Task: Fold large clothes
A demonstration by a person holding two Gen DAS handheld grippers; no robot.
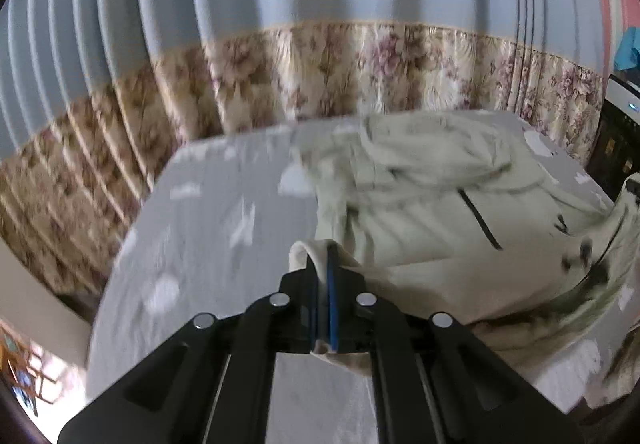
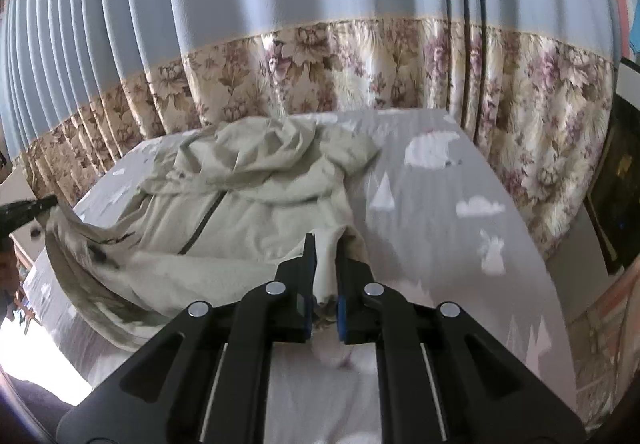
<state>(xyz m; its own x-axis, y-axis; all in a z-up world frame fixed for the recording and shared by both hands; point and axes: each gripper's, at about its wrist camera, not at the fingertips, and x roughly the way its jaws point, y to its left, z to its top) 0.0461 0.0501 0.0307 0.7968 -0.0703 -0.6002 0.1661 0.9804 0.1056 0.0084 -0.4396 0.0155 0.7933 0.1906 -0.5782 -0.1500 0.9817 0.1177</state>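
Both your grippers are clamped on the jacket's near hem: left gripper (image 1: 324, 264) on one corner, right gripper (image 2: 326, 256) on the other. The pale jacket (image 2: 248, 204) sprawls on the grey bedsheet (image 2: 440, 204), hood toward the curtain (image 2: 320, 56). Lift evenly, keep the hem taut, and carry it toward the hood.

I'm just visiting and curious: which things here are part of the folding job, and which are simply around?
In the job:
- pale cream hooded zip jacket
- left gripper, shut on its hem
- right gripper, shut on its hem

Just around:
- grey patterned bedsheet
- blue floral-bordered curtain
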